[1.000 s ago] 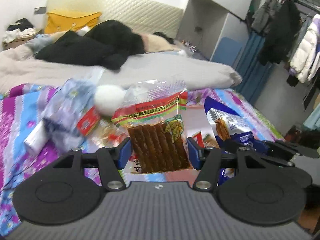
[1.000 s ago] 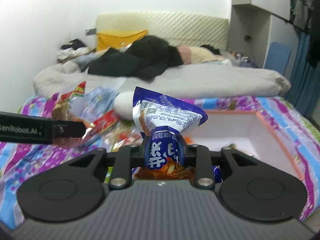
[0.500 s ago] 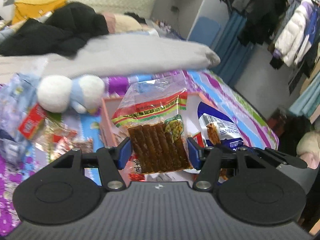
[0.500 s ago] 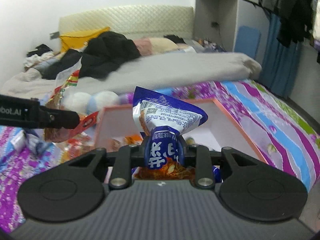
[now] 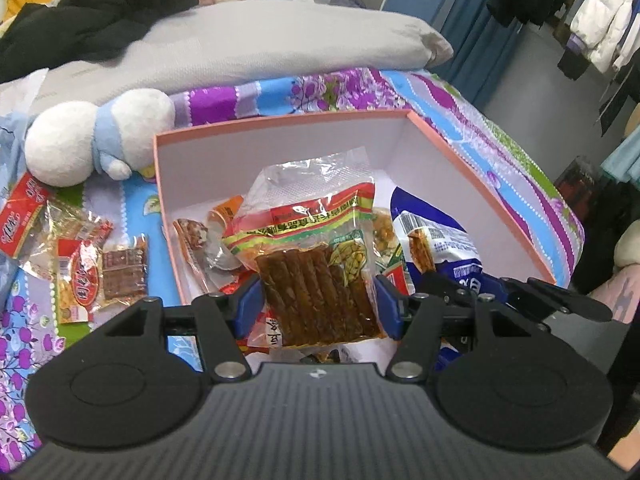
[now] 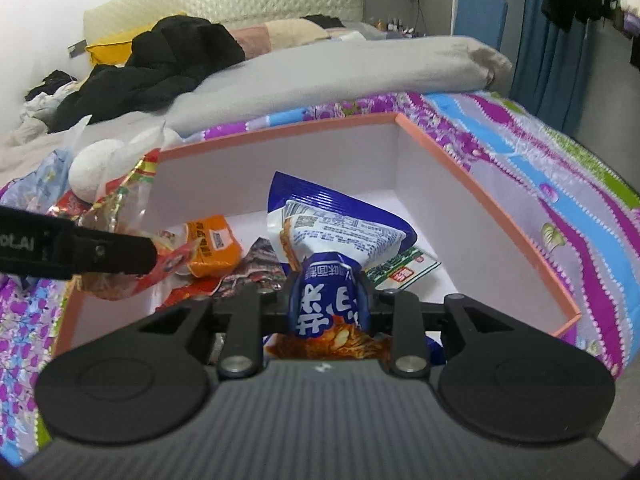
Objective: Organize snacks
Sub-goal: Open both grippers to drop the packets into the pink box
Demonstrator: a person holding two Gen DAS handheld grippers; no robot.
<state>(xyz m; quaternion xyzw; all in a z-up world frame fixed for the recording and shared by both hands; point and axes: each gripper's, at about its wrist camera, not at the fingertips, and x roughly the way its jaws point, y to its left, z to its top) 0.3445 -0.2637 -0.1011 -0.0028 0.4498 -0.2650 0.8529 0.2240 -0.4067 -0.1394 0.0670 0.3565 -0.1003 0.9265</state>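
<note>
- Your left gripper is closed on the clear plastic packet of brown spicy strips with a red-yellow-green band, blue pads against its two side edges; packet hangs upright over the pink-rimmed white cardboard box.
- Your right gripper pinches the blue-and-white crinkly snack bag at its scrunched neck; jaws are opening right now with the bag between them and pads on it for now.
- Both held above the box interior, likely so they fall in with the snacks already there: orange sachet, green-and-white flat pack, other wrappers.
- Both point steeply down into the box; judged step: drop-off.
- Grips are near the packets' lower ends, so the tops flop free; the blue bag is squeezed narrow, the strip packet held wide and flat.
- Unsorted red-and-clear snack packets lie on the bed left of the box, beside a white-and-light-blue plush toy.
- Surface: bed with a purple-blue floral sheet, soft, box sits on it. Grey duvet and black clothing behind.
- Room: bedroom, cream quilted headboard, blue curtain, clothes hanging at right.
</note>
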